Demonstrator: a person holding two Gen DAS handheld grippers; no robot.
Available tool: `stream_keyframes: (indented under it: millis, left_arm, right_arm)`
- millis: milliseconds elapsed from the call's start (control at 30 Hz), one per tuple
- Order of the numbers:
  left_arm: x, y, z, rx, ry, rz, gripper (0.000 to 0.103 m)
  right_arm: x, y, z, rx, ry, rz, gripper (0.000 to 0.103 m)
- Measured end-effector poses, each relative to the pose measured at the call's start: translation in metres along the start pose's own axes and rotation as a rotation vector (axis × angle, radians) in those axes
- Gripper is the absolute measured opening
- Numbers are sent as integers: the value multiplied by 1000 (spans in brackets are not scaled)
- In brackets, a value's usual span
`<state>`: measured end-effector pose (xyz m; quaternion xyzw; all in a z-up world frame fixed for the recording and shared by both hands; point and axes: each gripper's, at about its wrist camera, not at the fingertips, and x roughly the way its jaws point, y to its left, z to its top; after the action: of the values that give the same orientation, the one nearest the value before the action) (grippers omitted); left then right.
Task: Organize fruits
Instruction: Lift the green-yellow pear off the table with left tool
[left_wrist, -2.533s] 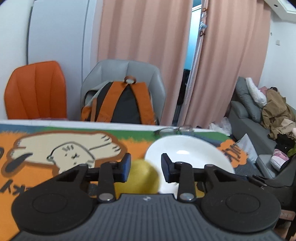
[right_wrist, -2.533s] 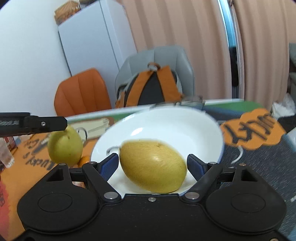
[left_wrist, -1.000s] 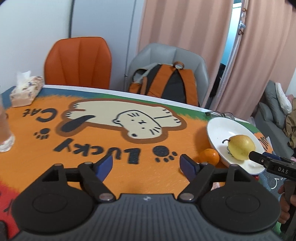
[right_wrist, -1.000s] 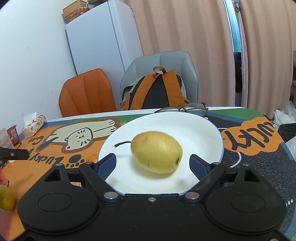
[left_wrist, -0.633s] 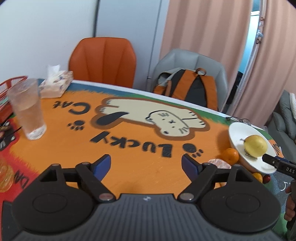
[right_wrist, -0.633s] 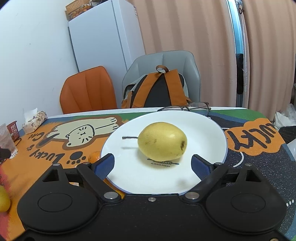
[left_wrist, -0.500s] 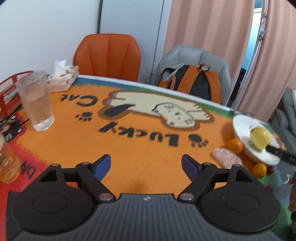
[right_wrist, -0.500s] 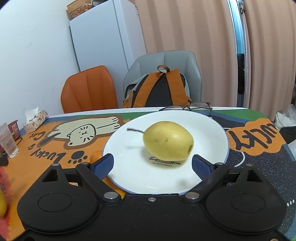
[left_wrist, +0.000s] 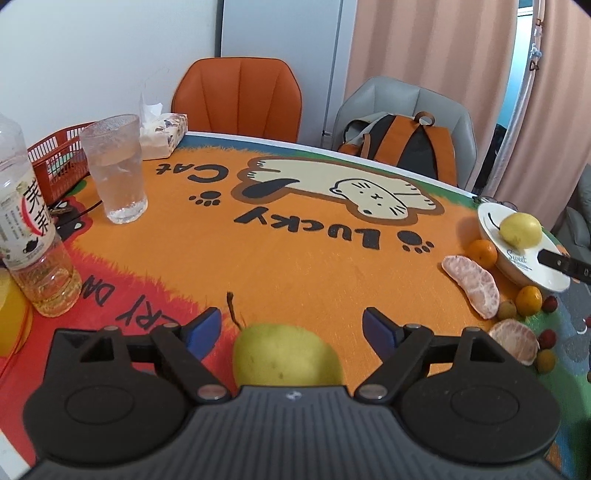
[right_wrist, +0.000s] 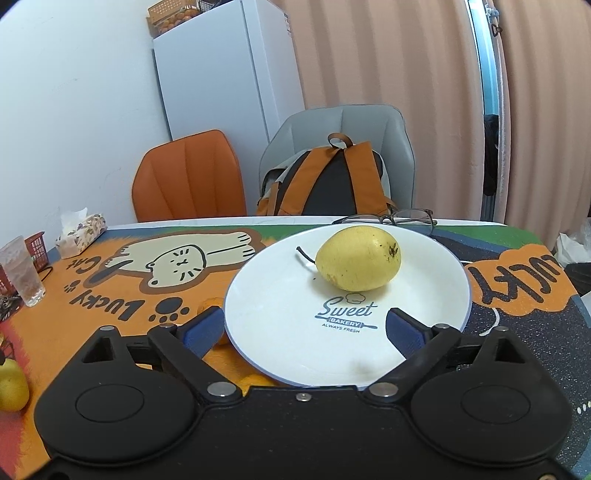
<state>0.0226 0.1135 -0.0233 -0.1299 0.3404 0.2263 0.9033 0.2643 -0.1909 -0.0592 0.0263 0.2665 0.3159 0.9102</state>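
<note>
The left gripper (left_wrist: 291, 330) is spread wide and holds nothing; a green-yellow pear (left_wrist: 286, 360) lies on the orange tablecloth (left_wrist: 295, 258) between its two fingers, close to the gripper body, touching neither, its stem pointing away. The right gripper (right_wrist: 304, 326) is equally wide and empty, poised over the near rim of the white plate (right_wrist: 280, 332). A second yellow pear (right_wrist: 358, 258) rests on the plate's far side, well ahead of the fingertips.

1. The left gripper (left_wrist: 291, 328) is held low over the surface, its blue-padded fingers (left_wrist: 203, 328) spread wide.
2. The right gripper (right_wrist: 304, 328) sits level and forward-facing, its fingers (right_wrist: 404, 330) likewise parted, gripping nothing.
</note>
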Motion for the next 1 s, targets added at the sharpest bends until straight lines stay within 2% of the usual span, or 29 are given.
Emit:
stream_keyframes:
  millis: [167,300,667,733,800,1000]
  left_arm:
    - [-2,-4,-11,2,14,5,82]
    - [0,-5,-19,-10,22,28,82]
    - [13,-2,-34,-51,70,42,82]
    - [17,-3,-36,-53,81,41,79]
    - [19,-3,-38,-51,67,64,67]
    - [24,-6,-33,-53,57,26,66]
  right_arm:
    - [-3,3,1,1,5,37,98]
    - [-8,10,3,-2,21,107,103]
    - [-14,29,2,-49,65,192,103]
    - [-13,31,1,-52,77,199,103]
    - [-12,33,0,-59,90,208,103]
    - [-13,45,-5,-102,120,250,103]
